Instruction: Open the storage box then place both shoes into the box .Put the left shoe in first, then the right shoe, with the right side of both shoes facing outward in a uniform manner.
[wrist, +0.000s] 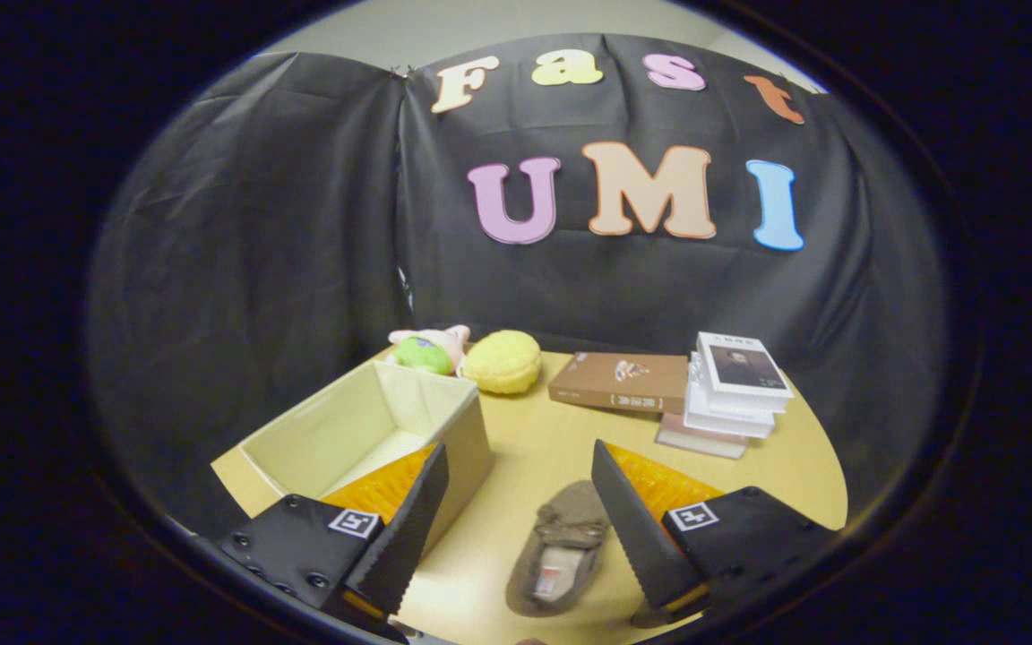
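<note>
A cream fabric storage box (364,428) stands open on the yellow table (543,448), its inside bare as far as I can see. My left finger (408,528) hangs in front of the box's near right corner. A brown-grey shoe (561,548) lies on the table, toe pointing away, opening up, partly between my fingers and close to the right finger (632,528). My gripper (516,479) is open and held above the table, with nothing gripped. Below the right finger a dark edge of something peeks out; I cannot tell what it is.
Behind the box sit a green and pink plush toy (426,349) and a yellow round plush (503,361). A brown book (621,381) lies flat mid-table, with a stack of white books (735,394) to its right. The table edge curves close on the right.
</note>
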